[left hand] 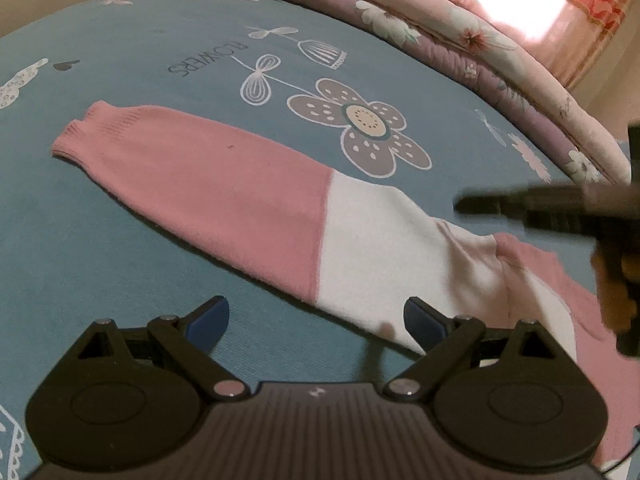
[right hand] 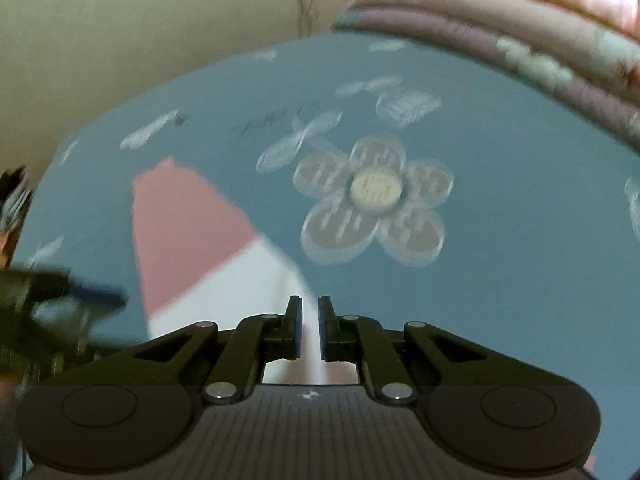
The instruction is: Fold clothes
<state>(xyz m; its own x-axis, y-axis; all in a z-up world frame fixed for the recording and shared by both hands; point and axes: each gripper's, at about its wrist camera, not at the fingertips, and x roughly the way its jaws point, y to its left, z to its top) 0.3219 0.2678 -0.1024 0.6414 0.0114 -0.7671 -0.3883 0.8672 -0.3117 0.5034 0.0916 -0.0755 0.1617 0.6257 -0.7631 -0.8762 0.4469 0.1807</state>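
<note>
Lying flat on bedsheet (left hand: pixel 120 280): pink-white sweater (left hand: pixel 240 200).

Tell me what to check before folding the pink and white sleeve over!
1. Sleeve lying flat on the bedsheet: ok.
2. Left gripper open and ready: ok.
3. Left gripper touching the sleeve: not ok, nothing sits between its pads.
4. Right gripper closed: ok.
5. Right gripper really pinching cloth: cannot tell, picture blurred.
6. Folded quilt away from the sleeve: ok.
</note>
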